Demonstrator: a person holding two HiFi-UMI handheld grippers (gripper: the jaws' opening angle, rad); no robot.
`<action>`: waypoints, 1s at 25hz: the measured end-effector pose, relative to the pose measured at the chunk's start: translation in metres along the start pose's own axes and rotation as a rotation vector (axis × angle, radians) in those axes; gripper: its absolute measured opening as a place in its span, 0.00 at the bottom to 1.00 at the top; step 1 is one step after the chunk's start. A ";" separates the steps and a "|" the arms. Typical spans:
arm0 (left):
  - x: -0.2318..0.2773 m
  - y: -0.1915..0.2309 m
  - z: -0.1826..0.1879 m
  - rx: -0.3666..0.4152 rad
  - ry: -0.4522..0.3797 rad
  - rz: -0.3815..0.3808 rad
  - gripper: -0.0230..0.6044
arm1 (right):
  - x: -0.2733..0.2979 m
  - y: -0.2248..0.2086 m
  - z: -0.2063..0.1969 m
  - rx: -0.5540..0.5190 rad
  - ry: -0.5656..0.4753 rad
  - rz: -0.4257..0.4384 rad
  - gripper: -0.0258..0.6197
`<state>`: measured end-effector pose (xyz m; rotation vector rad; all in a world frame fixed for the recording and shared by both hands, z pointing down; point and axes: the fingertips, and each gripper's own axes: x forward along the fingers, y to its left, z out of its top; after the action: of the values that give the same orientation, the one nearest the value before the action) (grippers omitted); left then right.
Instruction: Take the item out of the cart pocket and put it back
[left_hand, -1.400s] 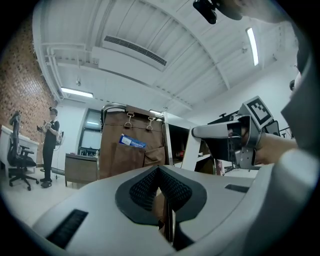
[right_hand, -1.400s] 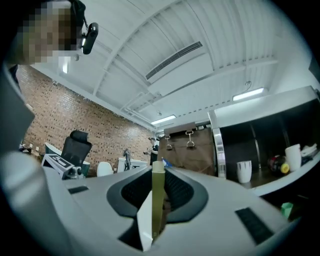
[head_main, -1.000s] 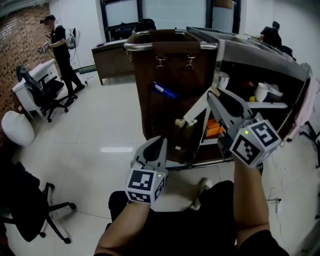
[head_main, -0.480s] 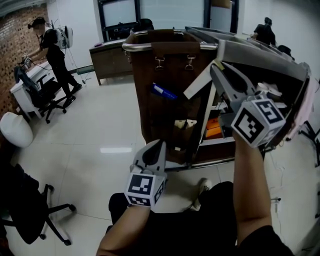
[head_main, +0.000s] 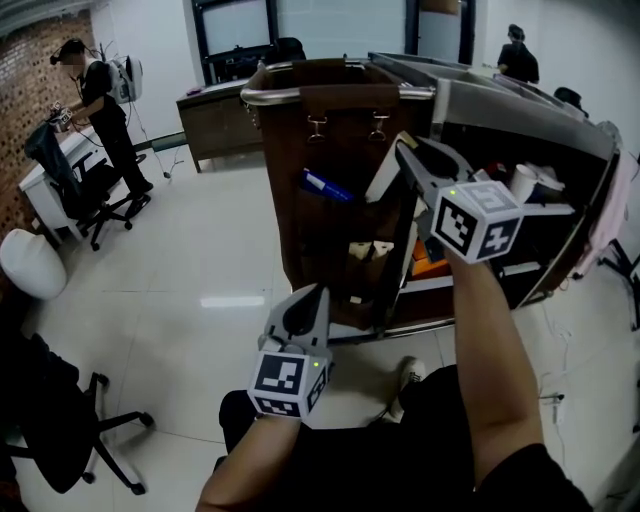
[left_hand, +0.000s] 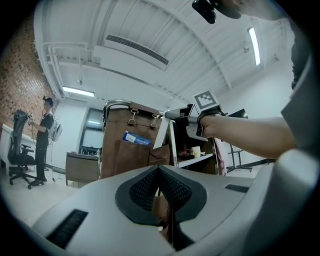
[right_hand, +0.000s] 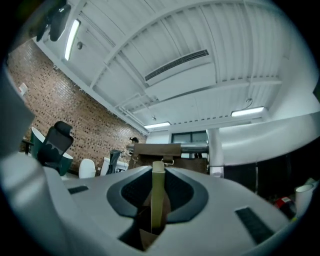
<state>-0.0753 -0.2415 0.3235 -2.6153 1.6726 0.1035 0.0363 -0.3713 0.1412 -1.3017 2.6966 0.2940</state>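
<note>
Against the brown cart bag (head_main: 290, 130), the right gripper (head_main: 402, 150) has its jaws pinched edge-on around a thin, stiff, probably light cardboard item (head_main: 383, 172), held clear of the pockets (head_main: 320, 215) and best gripped near its end, while the left gripper (head_main: 318, 292) hangs low, jaws together, empty.

item: flat pale box (head_main: 383, 172) — tilted, aloft | cart pocket (head_main: 345, 285): brown, below it

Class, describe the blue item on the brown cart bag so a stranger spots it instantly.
Find the brown bag hanging from the cart's chrome rail. Midway down its front, a flat packet pokes slantwise from a pocket. It alone is blue; items in lower pockets are cream.
</note>
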 end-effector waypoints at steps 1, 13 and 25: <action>0.001 -0.001 -0.001 0.001 0.002 -0.002 0.04 | 0.004 -0.001 -0.006 -0.001 0.018 0.002 0.19; 0.006 -0.002 -0.007 0.011 0.012 -0.008 0.04 | 0.039 0.003 -0.074 -0.061 0.221 0.056 0.20; 0.005 -0.004 -0.008 -0.014 0.015 -0.018 0.04 | 0.024 0.013 -0.078 -0.063 0.218 0.078 0.41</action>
<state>-0.0692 -0.2451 0.3309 -2.6466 1.6591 0.0952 0.0080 -0.3996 0.2133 -1.3177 2.9474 0.2612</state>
